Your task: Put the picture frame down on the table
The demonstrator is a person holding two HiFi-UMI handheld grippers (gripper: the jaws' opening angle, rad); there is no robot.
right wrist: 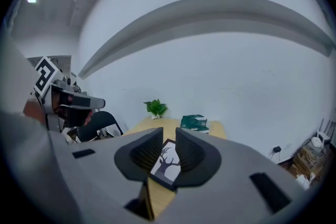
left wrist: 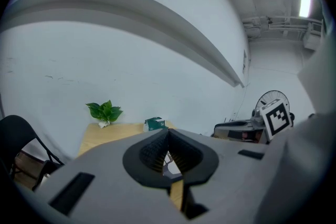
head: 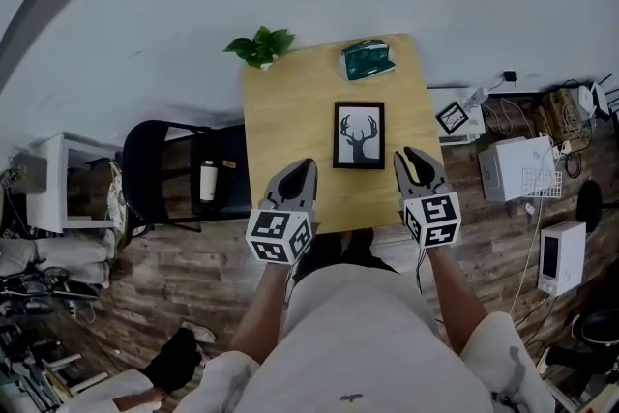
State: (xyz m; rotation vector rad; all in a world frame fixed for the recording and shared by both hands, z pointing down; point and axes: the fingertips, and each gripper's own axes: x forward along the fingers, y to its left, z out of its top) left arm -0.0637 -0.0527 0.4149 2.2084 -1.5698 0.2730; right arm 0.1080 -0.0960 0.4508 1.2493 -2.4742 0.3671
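Note:
The picture frame (head: pixel 358 135), black with a deer-antler print, lies flat on the wooden table (head: pixel 290 111), right of its middle. Both grippers hover above the near edge, apart from the frame. My left gripper (head: pixel 309 163) is to the frame's near left, its jaws meeting at the tips and holding nothing. My right gripper (head: pixel 408 153) is to its near right, jaws parted by a narrow gap with nothing in it. In the right gripper view the frame (right wrist: pixel 169 160) shows through the gap below the right gripper (right wrist: pixel 169 131). A sliver of the frame (left wrist: pixel 168 159) shows under the left gripper (left wrist: pixel 168 132).
A small potted plant (head: pixel 261 45) stands at the table's far left corner, and a green box (head: pixel 368 59) sits at the far edge. A black chair (head: pixel 160 174) holding a white bottle (head: pixel 208 179) stands to the left. White boxes and cables (head: pixel 517 167) crowd the floor on the right.

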